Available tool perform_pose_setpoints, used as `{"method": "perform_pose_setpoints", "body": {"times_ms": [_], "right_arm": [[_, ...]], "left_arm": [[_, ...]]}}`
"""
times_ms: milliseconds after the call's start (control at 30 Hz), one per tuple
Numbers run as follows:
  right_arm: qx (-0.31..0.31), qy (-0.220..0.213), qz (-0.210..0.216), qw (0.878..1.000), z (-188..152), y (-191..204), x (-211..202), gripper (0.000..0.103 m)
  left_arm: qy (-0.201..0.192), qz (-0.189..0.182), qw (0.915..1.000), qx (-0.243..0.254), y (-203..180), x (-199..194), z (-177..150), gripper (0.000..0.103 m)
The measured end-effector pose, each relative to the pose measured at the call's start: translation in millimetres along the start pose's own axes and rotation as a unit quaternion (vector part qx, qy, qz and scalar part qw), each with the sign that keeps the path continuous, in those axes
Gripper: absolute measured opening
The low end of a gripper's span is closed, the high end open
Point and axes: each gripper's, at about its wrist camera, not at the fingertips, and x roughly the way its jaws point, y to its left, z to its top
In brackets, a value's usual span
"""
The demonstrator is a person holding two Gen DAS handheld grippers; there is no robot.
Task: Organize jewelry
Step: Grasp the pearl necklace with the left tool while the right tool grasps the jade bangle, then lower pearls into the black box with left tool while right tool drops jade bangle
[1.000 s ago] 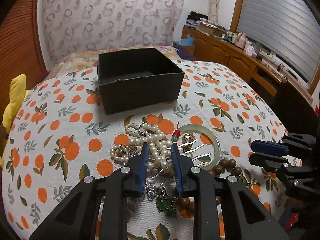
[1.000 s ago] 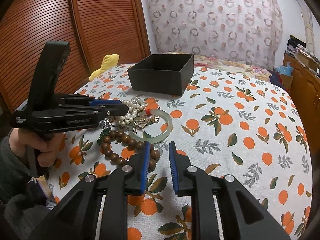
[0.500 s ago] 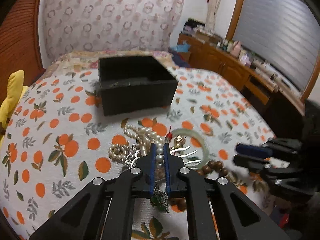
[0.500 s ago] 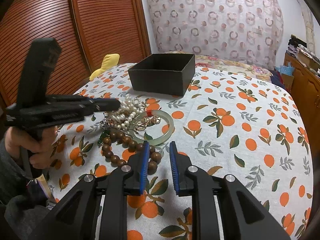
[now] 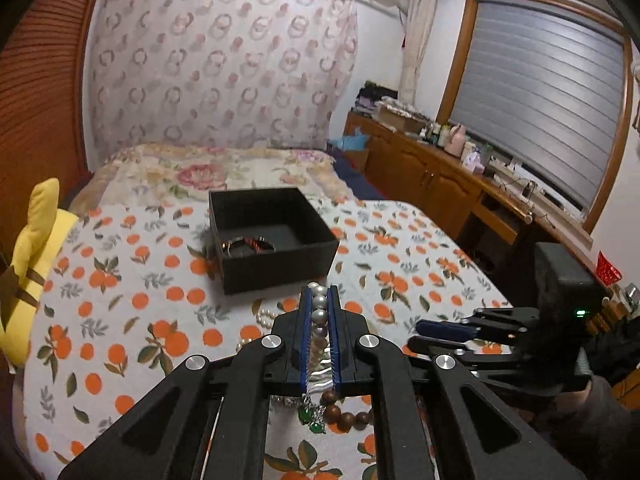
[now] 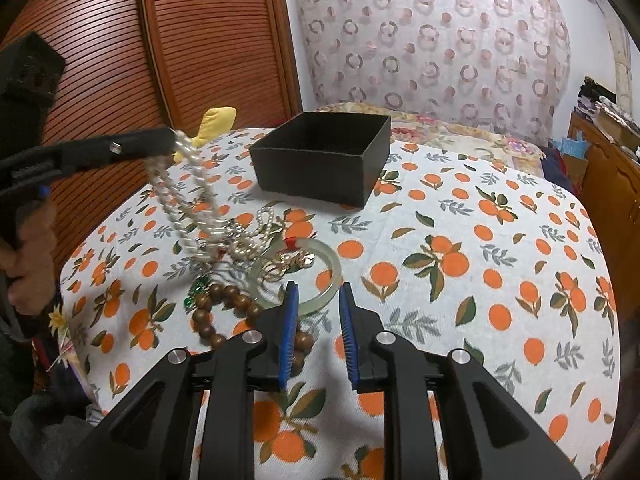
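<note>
My left gripper (image 5: 319,300) is shut on a pearl necklace (image 5: 319,314) and holds it above the table. In the right wrist view the left gripper (image 6: 168,140) is raised at the left and the pearl necklace (image 6: 192,196) hangs from it down to the jewelry pile. The black box (image 5: 272,236) stands beyond, with a reddish bangle (image 5: 248,245) inside; it also shows in the right wrist view (image 6: 324,158). My right gripper (image 6: 316,320) is open and empty above a pale green jade bangle (image 6: 320,300) and a brown wooden bead bracelet (image 6: 224,304).
An orange-print cloth (image 6: 480,260) covers the table. A green-stone pendant (image 6: 198,288) and gold pieces (image 6: 292,260) lie in the pile. A yellow plush toy (image 5: 36,248) sits at the table's left edge. A wooden cabinet (image 5: 440,176) stands at the right.
My left gripper shut on the pearl necklace and lifted it off the pile, pulling the strand up. My right gripper stayed open and barely moved.
</note>
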Motion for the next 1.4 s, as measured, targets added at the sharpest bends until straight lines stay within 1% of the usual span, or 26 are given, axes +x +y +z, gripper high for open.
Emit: {"method": "perform_pose_setpoints", "body": {"times_ms": [167,300,467,633,733,767,800,833,867,967,1167,1400], "right_arm": [[-0.002,0.009,0.001,1.0,10.4,-6.0,12.6,0.023],[-0.007,0.026,0.004,1.0,20.5,-8.6,29.5,0.023],[-0.017,0.056,0.003,0.998,25.3,-8.1,50.5,0.023],[-0.031,0.081,-0.013,0.996,24.7,-5.4,65.5,0.023],[-0.043,0.079,-0.019,0.996,24.6,-2.8,66.0,0.021],[-0.046,0.08,-0.023,0.995,24.4,-3.1,65.8,0.013],[-0.051,0.081,-0.028,0.995,24.1,-3.6,65.8,0.01],[-0.052,0.082,-0.028,0.995,24.0,-4.9,65.5,0.009],[-0.05,0.083,-0.028,0.995,24.0,-7.1,64.6,0.008],[-0.049,0.076,-0.046,0.995,24.4,-14.5,60.6,0.008],[-0.046,0.047,-0.07,0.995,29.3,-24.8,44.4,0.008],[-0.049,0.016,-0.069,0.996,46.5,-24.8,24.6,0.008]], "left_arm": [[-0.02,0.002,0.9998,0.009,-4.1,-13.1,13.0,0.007],[-0.031,0.005,0.9994,0.013,-3.6,-20.3,21.0,0.007],[-0.037,0.012,0.9991,0.017,-2.1,-22.4,26.3,0.007],[-0.037,0.017,0.9991,0.016,0.9,-21.5,26.5,0.007],[-0.035,0.018,0.9992,0.011,4.6,-20.7,24.6,0.007],[-0.034,0.018,0.9992,0.01,5.7,-20.4,24.2,0.007],[-0.034,0.019,0.9992,0.009,6.6,-20.1,23.8,0.007],[-0.034,0.019,0.9992,0.008,7.3,-20.1,23.4,0.007],[-0.034,0.019,0.9992,0.008,7.7,-20.2,23.3,0.007],[-0.034,0.019,0.9992,0.009,6.9,-20.5,23.5,0.007],[-0.037,0.022,0.999,0.011,8.1,-20.2,24.7,0.007],[-0.043,0.026,0.9986,0.017,5.8,-19.3,35.3,0.007]]}}
